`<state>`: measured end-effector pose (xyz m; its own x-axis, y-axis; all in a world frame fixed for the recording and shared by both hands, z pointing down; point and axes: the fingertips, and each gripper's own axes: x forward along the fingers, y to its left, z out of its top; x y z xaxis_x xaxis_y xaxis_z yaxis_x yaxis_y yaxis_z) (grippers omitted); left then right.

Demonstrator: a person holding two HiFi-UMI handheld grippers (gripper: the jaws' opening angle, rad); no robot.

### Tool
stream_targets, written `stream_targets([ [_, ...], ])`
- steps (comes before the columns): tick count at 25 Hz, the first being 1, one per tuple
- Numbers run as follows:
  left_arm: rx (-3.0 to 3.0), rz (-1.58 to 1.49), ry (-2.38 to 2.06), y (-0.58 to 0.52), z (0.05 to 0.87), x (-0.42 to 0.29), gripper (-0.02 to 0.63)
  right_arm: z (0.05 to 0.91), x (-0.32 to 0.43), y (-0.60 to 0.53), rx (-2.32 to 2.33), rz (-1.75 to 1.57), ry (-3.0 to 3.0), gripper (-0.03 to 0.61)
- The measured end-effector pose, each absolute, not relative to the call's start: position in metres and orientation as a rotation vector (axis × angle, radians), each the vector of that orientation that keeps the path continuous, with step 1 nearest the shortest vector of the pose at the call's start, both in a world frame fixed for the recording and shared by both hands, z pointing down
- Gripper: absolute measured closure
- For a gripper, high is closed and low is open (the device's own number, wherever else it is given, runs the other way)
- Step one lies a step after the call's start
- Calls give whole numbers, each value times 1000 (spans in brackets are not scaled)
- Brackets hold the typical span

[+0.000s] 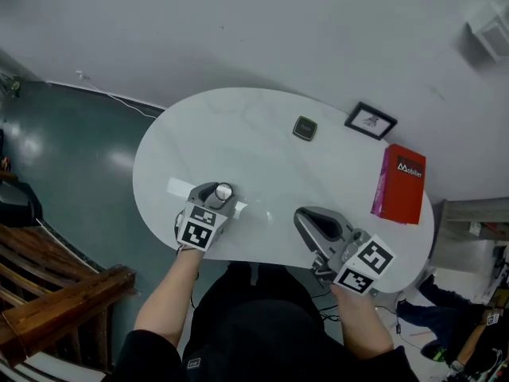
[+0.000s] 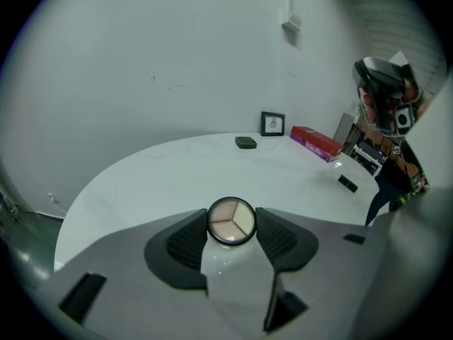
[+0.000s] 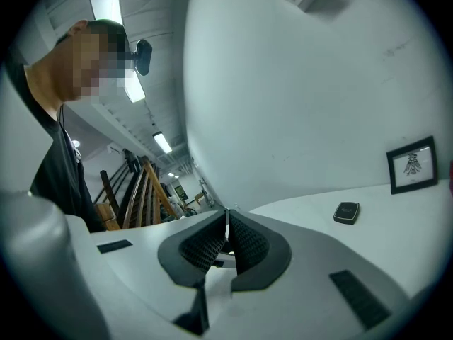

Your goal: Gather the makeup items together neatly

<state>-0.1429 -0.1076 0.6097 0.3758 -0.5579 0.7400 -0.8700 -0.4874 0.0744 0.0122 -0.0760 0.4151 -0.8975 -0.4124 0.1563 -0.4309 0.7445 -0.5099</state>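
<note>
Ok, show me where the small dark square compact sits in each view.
Head view: the dark square compact lies on the far side of the white table, centre-right, just left of the framed picture.
Left gripper view: above centre near the far table edge, left of the framed picture.
Right gripper view: right of centre, below-left of the framed picture.
Shared landmark: the framed picture.

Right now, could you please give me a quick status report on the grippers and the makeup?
Left gripper shut on round compact. Right gripper shut, empty. Dark square case at far side, bare table between.
</note>
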Motion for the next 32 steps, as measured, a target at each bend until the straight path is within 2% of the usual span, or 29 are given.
stream_targets([
  [13, 2306, 962, -1106, -159, 625, -67, 393, 448, 72, -64, 913, 981, -2824, 541],
  [26, 2299, 1038, -1078, -164, 657, -51, 391, 455, 109, -55, 1088, 1012, -2766, 541],
  [32, 2353, 983, -1117, -164, 634, -58, 364, 435, 113, -58, 1125, 964, -2790, 541],
])
